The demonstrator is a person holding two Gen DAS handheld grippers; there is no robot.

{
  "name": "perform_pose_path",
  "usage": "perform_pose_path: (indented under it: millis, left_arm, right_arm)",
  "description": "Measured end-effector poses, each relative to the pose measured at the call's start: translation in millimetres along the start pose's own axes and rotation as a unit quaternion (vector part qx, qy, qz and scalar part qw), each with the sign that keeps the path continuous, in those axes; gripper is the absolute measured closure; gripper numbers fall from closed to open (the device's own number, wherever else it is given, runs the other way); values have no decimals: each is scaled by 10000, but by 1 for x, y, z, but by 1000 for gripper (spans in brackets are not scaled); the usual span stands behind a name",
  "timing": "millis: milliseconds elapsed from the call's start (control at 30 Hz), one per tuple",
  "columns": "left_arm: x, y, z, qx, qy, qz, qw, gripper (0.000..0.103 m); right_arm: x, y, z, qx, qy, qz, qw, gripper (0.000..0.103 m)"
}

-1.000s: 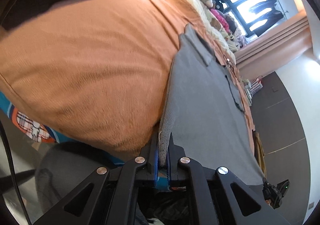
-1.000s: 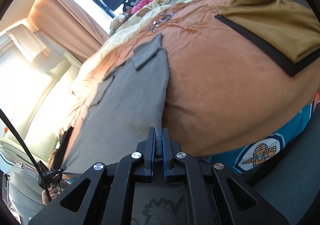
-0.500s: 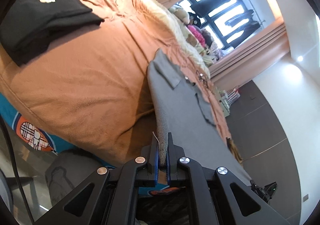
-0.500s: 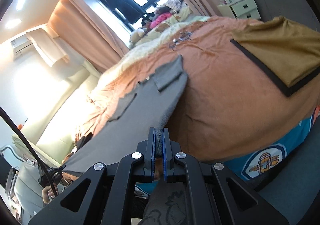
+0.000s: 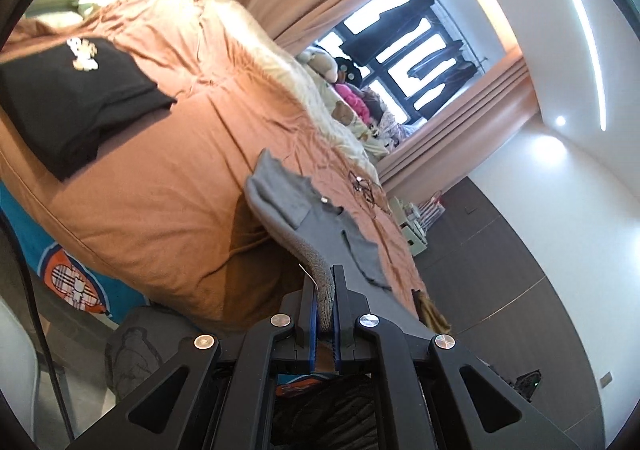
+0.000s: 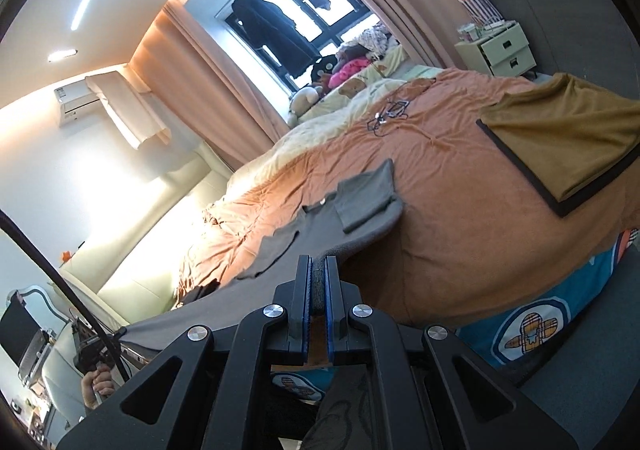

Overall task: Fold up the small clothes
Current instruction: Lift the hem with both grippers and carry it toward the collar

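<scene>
A grey shirt (image 5: 320, 226) with both sleeves folded in lies stretched over the orange bed (image 5: 168, 185). Its hem is lifted off the bed. My left gripper (image 5: 325, 290) is shut on one hem corner. My right gripper (image 6: 318, 282) is shut on the other hem corner of the grey shirt (image 6: 352, 205). The collar end rests on the bed (image 6: 460, 217). The hem hangs taut between the two grippers above the bed's near edge.
A folded black garment (image 5: 76, 97) lies at the bed's left. A folded mustard garment (image 6: 568, 141) lies at the bed's right. Stuffed toys (image 6: 340, 77) sit by the window. A bedside cabinet (image 6: 500, 49) stands at the far right. Cables (image 6: 388, 113) lie on the bed.
Both grippers have risen and pulled back with the hem. The lower half of the shirt has lifted off the bed. Both views now tilt up toward the window.
</scene>
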State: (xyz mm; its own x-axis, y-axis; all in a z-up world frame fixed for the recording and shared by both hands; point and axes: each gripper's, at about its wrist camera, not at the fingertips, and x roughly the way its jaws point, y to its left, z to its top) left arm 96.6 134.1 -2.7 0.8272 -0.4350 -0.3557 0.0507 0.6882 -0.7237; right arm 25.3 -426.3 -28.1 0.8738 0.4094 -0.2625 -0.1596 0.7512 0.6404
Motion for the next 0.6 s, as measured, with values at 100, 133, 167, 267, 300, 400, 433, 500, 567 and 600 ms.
perform_pose_path:
  millis: [100,133,167,267,300,400,433,500,567,600]
  left_arm:
    - [-13,-17,1,138,-48,-18,9999,98]
    - [-17,-21,2,169,-69,-45,9998,98]
    - [-22,-26,3,208,-97,-66,9997,98]
    - [-28,-34,6,356,-143,2,9993,98]
    - [-24,-35,9,437,-124,118,9989,98]
    - [-4,-31,22,455,-1,390,9982,98]
    - [1,-29,25,458,11,434,9980,98]
    - [17,-23,35,425,57,527,9977,98]
    - [34,-18,44,389,127,628,9972,98]
    - [41,-16,48,378,164,664,9969,98]
  right_arm:
    - [-7,0,0,-7,-83,75,9999,101]
    - [-10,-1,0,-11,-115,101,9999,101]
    - [-12,-1,0,-25,-147,119,9998,101]
    - [-9,-4,4,-100,-186,111,9997,101]
    - [-4,-5,5,-113,-175,85,9997,101]
    - [12,-7,10,-181,-129,1,9998,101]
    - [17,-8,14,-191,-104,-8,9998,101]
    - [35,-11,22,-194,-45,-58,9998,101]
    - [52,-11,34,-198,34,-116,9997,101]
    - [65,-13,41,-193,72,-166,9997,101]
